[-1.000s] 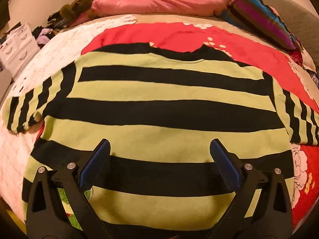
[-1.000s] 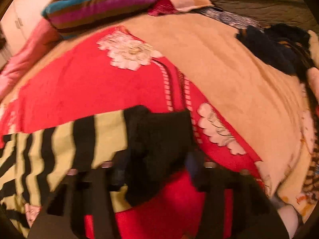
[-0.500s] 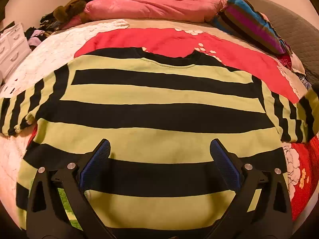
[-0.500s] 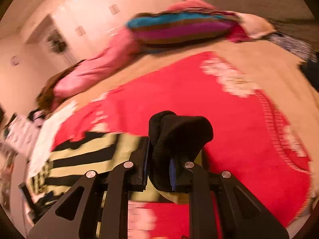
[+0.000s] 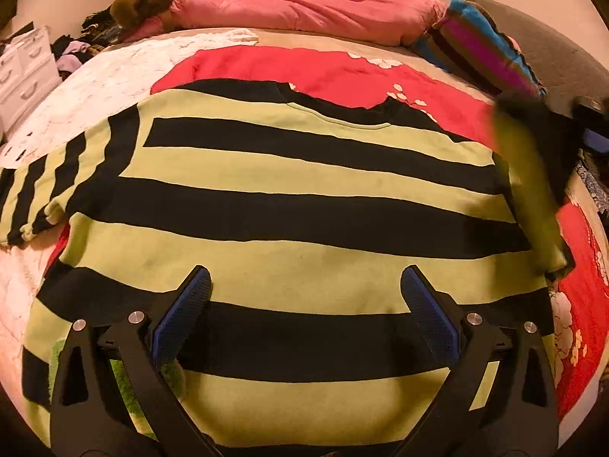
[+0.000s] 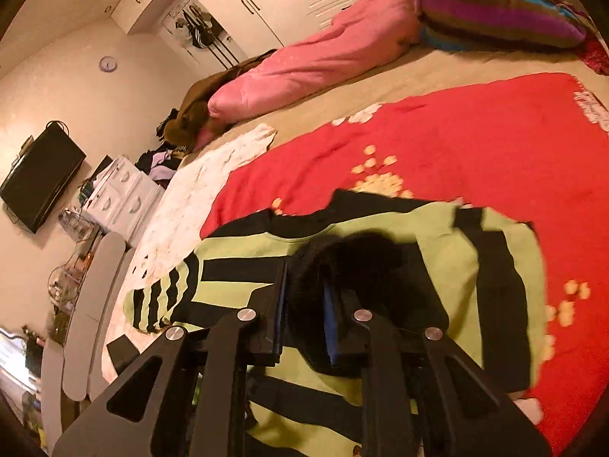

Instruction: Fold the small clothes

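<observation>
A lime-green and black striped sweater (image 5: 297,205) lies spread flat on the bed, neck away from me. My left gripper (image 5: 304,285) hangs open over its lower part, with nothing between the blue pads (image 5: 190,304). The sweater's left sleeve (image 5: 42,186) lies stretched out to the side. Its right sleeve (image 5: 525,175) is lifted off the bed and blurred. In the right wrist view, my right gripper (image 6: 304,297) has the black sleeve cuff (image 6: 342,255) bunched between its pads, above the sweater's shoulder (image 6: 418,224). Its jaws are opening slightly with the cuff still pinched.
A red flowered blanket (image 5: 304,68) lies under the sweater, with a white cloth (image 5: 114,76) to its left. A pink duvet (image 5: 304,11) and a striped pillow (image 5: 479,49) line the far side. White drawers (image 5: 23,68) and a wall TV (image 6: 42,179) stand beyond the bed.
The right gripper has closed on the sleeve cuff, lifted it and swung it inward over the sweater's shoulder. The left gripper has stayed open over the hem.
</observation>
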Demonstrator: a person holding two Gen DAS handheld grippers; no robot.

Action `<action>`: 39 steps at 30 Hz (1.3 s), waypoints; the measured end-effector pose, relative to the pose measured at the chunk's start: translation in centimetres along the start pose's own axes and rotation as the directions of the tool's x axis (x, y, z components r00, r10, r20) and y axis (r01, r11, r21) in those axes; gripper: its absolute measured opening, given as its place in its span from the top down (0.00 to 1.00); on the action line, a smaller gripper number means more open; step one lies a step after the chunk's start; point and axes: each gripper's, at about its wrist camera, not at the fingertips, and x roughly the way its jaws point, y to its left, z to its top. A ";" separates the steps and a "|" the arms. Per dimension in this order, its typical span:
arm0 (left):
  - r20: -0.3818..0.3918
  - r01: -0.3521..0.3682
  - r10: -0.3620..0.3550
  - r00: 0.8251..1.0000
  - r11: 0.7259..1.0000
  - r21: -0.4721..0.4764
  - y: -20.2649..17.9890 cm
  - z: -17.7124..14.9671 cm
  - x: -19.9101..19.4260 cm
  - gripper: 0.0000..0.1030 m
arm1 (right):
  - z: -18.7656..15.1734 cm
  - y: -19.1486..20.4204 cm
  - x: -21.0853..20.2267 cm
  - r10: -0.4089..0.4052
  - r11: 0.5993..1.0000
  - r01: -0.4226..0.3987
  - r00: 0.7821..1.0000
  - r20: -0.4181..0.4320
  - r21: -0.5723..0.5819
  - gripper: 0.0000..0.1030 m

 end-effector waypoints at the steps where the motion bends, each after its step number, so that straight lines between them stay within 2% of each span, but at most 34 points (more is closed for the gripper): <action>1: 0.001 0.008 -0.008 1.000 1.000 -0.002 0.0 0.0 0.0 0.09 | 0.0 0.3 0.3 0.018 1.000 -0.018 1.000 -0.008 0.003 0.66; 3: 0.007 0.032 -0.032 0.999 0.999 -0.010 0.1 0.1 -0.2 0.09 | -0.2 0.5 -0.2 0.036 0.999 -0.036 0.999 0.011 0.004 0.55; 6: 0.017 0.083 -0.083 0.996 0.996 -0.020 0.0 0.2 -0.5 0.09 | -0.2 0.3 -1.2 0.015 1.000 -0.014 0.999 0.036 -0.017 0.53; 8: 0.027 0.139 -0.139 0.990 0.990 -0.022 -0.3 0.3 -0.8 0.09 | -0.3 -0.6 -1.8 -0.047 0.999 0.049 0.998 0.040 -0.025 0.49; 11: 0.030 0.243 -0.242 0.970 0.970 -0.013 -1.3 0.4 -1.1 0.09 | -1.2 -2.6 -2.5 -0.139 0.990 0.141 0.989 0.040 -0.032 0.47; 15: -0.011 0.310 -0.311 0.950 0.950 -0.019 -2.7 0.6 -0.2 0.09 | -3.0 -5.2 -3.1 -0.219 0.975 0.220 0.975 0.024 -0.017 0.45; 16: -0.035 0.332 -0.334 0.942 0.942 -0.048 -2.9 0.7 0.4 0.09 | -3.5 -6.0 -3.4 -0.235 0.972 0.235 0.972 0.022 -0.003 0.43; 17: -0.055 0.370 -0.375 0.925 0.925 -0.088 -3.0 0.9 0.9 0.09 | -3.9 -6.7 -3.6 -0.245 0.970 0.244 0.969 0.019 0.010 0.41; 18: -0.061 0.433 -0.446 0.893 0.888 -0.156 -2.9 1.4 1.6 0.09 | -4.2 -7.3 -3.7 -0.248 0.969 0.248 0.969 0.014 0.017 0.40; 19: -0.059 0.464 -0.484 0.873 0.863 -0.200 -3.0 1.7 2.1 0.09 | -4.4 -7.8 -3.8 -0.255 0.967 0.254 0.967 0.010 0.025 0.40; 20: -0.064 0.468 -0.491 0.869 0.855 -0.223 -3.3 2.0 2.6 0.09 | -4.5 -8.3 -3.9 -0.266 0.963 0.265 0.964 0.005 0.036 0.40; 22: -0.111 0.400 -0.431 0.895 0.888 -0.225 -4.5 2.7 4.0 0.09 | -4.6 -8.9 -4.1 -0.270 0.961 0.269 0.963 0.002 0.059 0.40; 23: -0.132 0.364 -0.400 0.907 0.902 -0.232 -5.0 3.0 4.7 0.13 | -4.7 -9.2 -4.2 -0.267 0.961 0.267 0.964 0.002 0.071 0.39; 24: -0.140 0.349 -0.392 0.909 0.901 -0.259 -5.2 3.2 5.3 0.21 | -4.8 -9.4 -4.3 -0.271 0.959 0.270 0.962 0.002 0.080 0.39; 26: -0.131 0.346 -0.399 0.907 0.887 -0.306 -5.0 3.2 6.1 0.83 | -4.9 -9.5 -4.3 -0.273 0.959 0.272 0.962 -0.005 0.079 0.38; 27: -0.114 0.353 -0.401 0.909 0.886 -0.301 -4.9 3.3 6.3 0.83 | -4.9 -9.3 -4.2 -0.277 0.958 0.277 0.961 -0.006 0.073 0.38; 29: -0.087 0.345 -0.373 0.924 0.909 -0.232 -4.9 3.4 5.5 0.84 | -5.0 -9.1 -4.1 -0.277 0.959 0.277 0.961 -0.012 0.059 0.38; 31: -0.006 0.348 -0.353 0.936 0.925 -0.155 -4.4 4.1 3.8 0.84 | -5.2 -8.6 -3.8 -0.280 0.959 0.281 0.960 -0.014 0.043 0.38; 32: 0.066 0.334 -0.328 0.942 0.936 -0.112 -3.9 4.7 2.1 0.84 | -5.2 -8.3 -3.4 -0.276 0.960 0.276 0.961 -0.016 0.038 0.38; 34: 0.161 0.302 -0.288 0.944 0.951 -0.067 -2.9 5.9 -0.7 0.84 | -5.2 -7.7 -2.7 -0.269 0.962 0.269 0.963 -0.020 0.034 0.38; 36: 0.230 0.275 -0.260 0.938 0.961 -0.034 -2.0 6.6 -2.6 0.84 | -5.2 -6.9 -1.9 -0.253 0.967 0.253 0.967 -0.032 0.024 0.38; 39: 0.281 0.213 -0.204 0.938 0.977 -0.001 -0.6 7.0 -3.8 0.84 | -5.2 -5.2 -0.5 -0.237 0.971 0.237 0.970 -0.048 -0.019 0.38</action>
